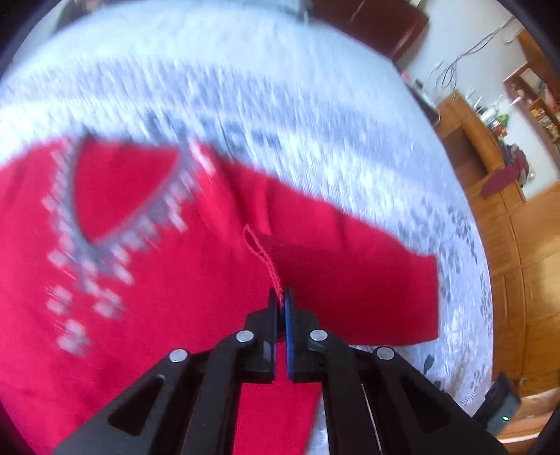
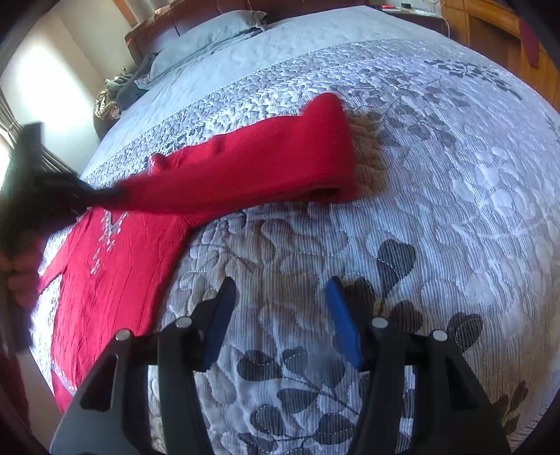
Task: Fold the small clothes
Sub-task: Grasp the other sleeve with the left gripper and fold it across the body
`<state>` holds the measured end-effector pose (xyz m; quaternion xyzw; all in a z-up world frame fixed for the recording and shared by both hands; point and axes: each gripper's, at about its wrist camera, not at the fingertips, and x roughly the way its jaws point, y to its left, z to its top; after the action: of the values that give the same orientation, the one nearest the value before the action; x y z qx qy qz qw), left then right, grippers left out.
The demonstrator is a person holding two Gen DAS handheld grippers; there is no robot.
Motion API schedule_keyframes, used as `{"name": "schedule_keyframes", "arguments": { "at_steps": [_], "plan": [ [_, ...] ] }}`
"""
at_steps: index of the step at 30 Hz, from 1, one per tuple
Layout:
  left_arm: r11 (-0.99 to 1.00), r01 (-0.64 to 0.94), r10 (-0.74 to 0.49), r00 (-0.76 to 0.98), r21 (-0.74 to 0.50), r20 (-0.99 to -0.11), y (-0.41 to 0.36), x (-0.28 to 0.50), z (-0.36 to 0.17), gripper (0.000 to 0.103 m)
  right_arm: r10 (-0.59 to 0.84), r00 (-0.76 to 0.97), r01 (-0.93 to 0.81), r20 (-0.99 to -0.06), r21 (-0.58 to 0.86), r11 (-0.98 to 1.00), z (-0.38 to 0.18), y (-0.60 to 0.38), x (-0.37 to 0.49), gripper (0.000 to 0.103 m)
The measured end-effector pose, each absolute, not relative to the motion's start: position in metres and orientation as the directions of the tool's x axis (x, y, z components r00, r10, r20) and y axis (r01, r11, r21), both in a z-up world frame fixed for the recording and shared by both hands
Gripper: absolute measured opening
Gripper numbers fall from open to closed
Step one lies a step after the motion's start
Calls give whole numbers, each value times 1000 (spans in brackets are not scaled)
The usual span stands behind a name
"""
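Left gripper (image 1: 280, 297): jaws pressed together, and a thin pinch of red knit is held at the seam where the sleeve (image 1: 350, 266) meets the body of the red sweater (image 1: 157, 315). The sweater is laid flat on the bed's quilted cover (image 1: 315, 147), neckline trim (image 1: 115, 210) to the left, sleeve stretched out to the right w/ its cuff end near the quilt's edge.

Step in hand, as judged: the sleeve fold is being started, w/ the armhole seam taken as the pick point. Next move prob. calls for the sleeve to be lifted and carried across onto the body, w/o the body being dragged along.

Right gripper (image 2: 280, 315): jaws about half open, nothing between them, hovering over bare bedspread (image 2: 437, 227) just beside the sweater's side edge (image 2: 168, 266). In this view the sleeve (image 2: 262, 164) is seen raised off the bed, cuff hanging free.

Room: plenty of open quilt right of the garment; the bed edge and wooden cabinets (image 1: 525, 245) are further right, pillows (image 2: 210, 31) well apart at the head.
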<state>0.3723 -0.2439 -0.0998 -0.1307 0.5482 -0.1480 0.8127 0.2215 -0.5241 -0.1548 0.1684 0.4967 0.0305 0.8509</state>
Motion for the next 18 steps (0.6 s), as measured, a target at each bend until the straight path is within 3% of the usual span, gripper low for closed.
{"name": "schedule_keyframes", "arguments": {
  "at_steps": [4, 9, 13, 18],
  "plan": [
    [952, 78, -300, 448, -297, -842, -188, 385, -63, 3, 196, 513, 102, -835, 287, 953, -155, -517, 221, 57],
    [989, -60, -83, 530, -135, -844, -95, 406, -48, 3, 173, 517, 90, -838, 254, 963, -156, -511, 222, 57],
    [984, -173, 47, 510, -49, -859, -36, 419, -72, 3, 154, 517, 84, -842, 229, 970, -157, -508, 224, 58],
    [977, -209, 55, 433, -41, -900, -8, 426, -123, 3, 114, 506, 67, -855, 170, 983, -155, -497, 227, 58]
  ]
}}
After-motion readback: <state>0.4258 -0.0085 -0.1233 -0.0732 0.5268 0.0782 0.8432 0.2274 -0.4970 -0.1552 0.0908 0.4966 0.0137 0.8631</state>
